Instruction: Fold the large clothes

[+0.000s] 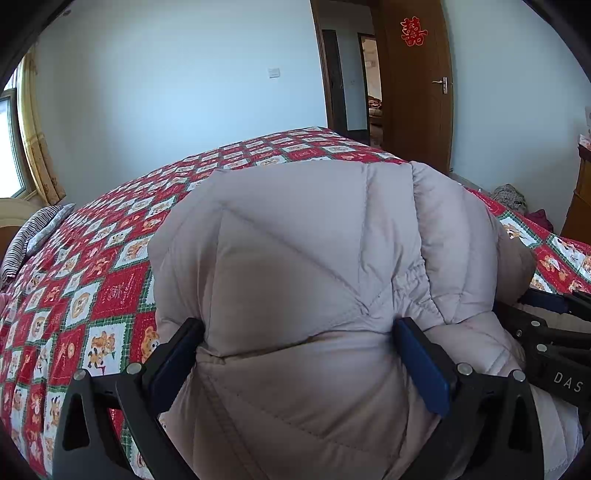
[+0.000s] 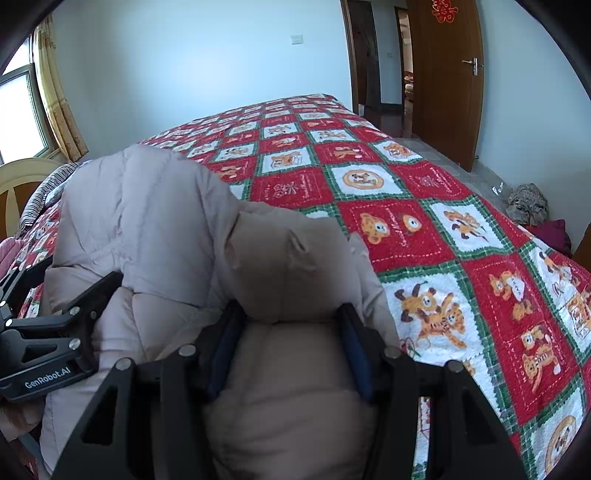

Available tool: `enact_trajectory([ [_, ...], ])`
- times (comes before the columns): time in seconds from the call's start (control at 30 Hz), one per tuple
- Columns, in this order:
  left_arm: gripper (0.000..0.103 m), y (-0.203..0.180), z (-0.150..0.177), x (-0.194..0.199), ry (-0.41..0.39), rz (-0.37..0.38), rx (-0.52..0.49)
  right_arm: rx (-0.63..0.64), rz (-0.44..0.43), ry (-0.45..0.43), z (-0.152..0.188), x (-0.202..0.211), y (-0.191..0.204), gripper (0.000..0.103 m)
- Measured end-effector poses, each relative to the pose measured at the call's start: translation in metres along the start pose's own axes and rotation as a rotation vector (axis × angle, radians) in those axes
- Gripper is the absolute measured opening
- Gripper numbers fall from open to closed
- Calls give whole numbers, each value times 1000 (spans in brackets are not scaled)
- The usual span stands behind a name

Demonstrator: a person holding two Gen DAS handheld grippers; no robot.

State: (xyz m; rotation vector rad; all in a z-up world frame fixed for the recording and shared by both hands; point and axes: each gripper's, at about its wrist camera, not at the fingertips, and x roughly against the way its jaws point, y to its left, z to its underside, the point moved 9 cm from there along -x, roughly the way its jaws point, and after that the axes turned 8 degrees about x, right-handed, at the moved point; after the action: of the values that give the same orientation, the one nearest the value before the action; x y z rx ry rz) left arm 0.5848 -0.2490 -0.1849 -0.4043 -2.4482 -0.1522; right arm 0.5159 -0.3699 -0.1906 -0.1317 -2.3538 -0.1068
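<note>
Your left gripper [image 1: 299,343] pinches a thick fold of the grey-beige puffer coat [image 1: 295,240], blue pads [image 1: 424,365] pressed into the quilted bulk on both sides. Your right gripper [image 2: 291,332] does likewise w/ a padded roll of the same coat [image 2: 147,221], jaws about half spread and filled by fabric, pads sunk into it. Both grippers sit side by side at the near edge of the bed [image 2: 424,206], coat bunched up between them and heaped toward the bed's near-left part, clear of the far edge. Bedspread: red-white-green check w/ cartoon tigers. A striped pillow [image 1: 33,236] lies at the bed's left end by the headboard [image 2: 22,177]. Behind: pale wall, open wooden door [image 1: 417,85] w/ a red paper cutout [image 1: 413,31], curtained window [image 2: 22,107] at left.
</note>
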Motion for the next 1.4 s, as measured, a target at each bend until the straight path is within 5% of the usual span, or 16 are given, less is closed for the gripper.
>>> enact_trajectory([
  [1.4, 102, 4, 5, -23, 83, 46, 37, 6, 10, 41, 2, -11, 1, 57],
])
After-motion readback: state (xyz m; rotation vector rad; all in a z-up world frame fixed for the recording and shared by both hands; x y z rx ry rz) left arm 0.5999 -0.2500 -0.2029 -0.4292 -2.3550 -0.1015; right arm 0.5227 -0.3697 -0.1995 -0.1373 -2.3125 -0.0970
